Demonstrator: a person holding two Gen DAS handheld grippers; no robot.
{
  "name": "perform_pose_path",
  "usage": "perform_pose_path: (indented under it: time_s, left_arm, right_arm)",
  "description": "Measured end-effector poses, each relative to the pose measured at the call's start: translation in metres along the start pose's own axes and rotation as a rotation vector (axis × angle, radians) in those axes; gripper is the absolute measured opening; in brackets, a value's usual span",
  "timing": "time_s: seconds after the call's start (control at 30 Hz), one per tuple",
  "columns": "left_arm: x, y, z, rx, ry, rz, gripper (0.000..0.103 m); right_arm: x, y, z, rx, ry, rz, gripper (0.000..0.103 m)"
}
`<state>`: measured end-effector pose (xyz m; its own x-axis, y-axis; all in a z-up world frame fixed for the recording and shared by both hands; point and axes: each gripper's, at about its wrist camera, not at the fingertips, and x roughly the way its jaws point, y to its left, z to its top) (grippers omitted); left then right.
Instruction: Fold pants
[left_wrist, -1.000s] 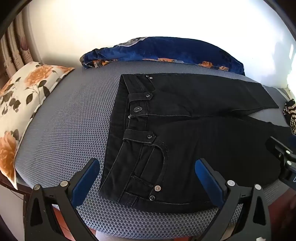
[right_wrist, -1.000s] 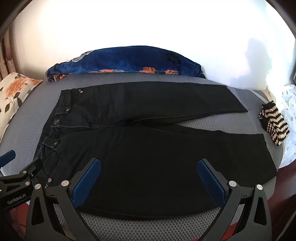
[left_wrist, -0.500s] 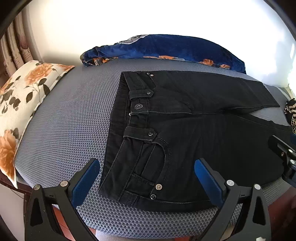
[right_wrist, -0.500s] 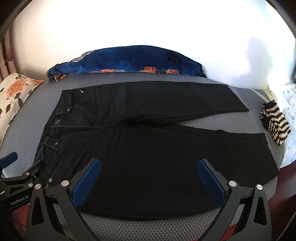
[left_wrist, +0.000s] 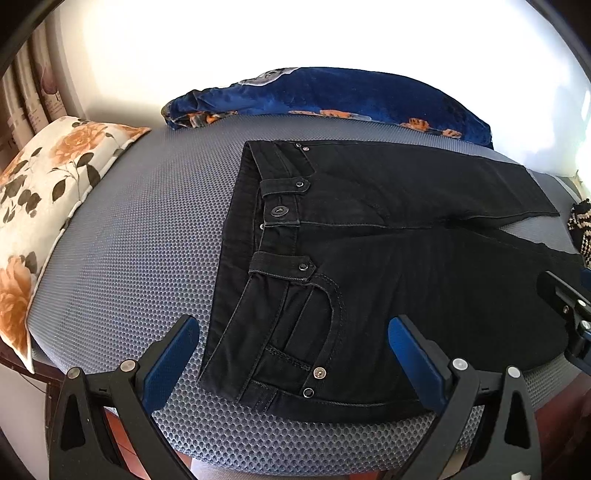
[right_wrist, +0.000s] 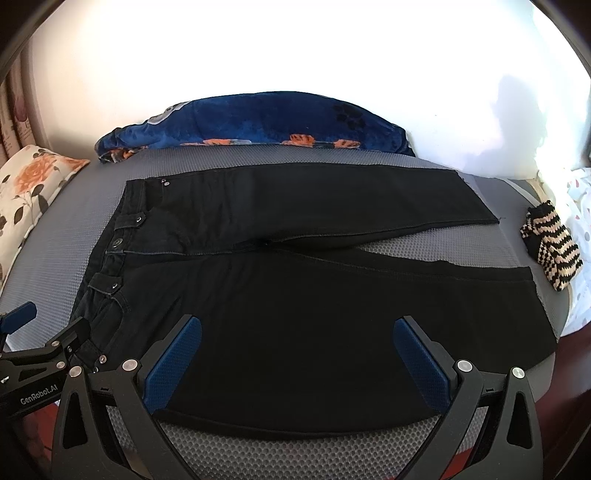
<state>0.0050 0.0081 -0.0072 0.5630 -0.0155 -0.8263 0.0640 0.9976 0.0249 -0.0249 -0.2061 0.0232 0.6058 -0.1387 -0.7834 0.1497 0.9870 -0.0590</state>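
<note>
One striped sock (right_wrist: 552, 254), right view only

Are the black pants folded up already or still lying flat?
Spread flat, not folded. The black pants lie open on the grey mat, both legs stretched out side by side.

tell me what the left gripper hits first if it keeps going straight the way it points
Most likely the black pants, near the front pocket at the waist end, which lies between the open jaws of the left gripper. Depth is hard to judge through the fisheye.

Black pants (right_wrist: 295, 295) lie flat, unfolded — waistband left, 2 legs splayed right.
</note>
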Motion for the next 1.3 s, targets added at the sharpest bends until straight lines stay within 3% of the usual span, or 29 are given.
perform_pose_path:
  time_s: [1.3]
  left_arm:
    - [0.0001,0.0035,0.0022,0.005,-0.014,-0.015,0.101]
  right_arm:
    - [-0.0005,0.0004,0.0,0.006,0.002,0.008,0.103]
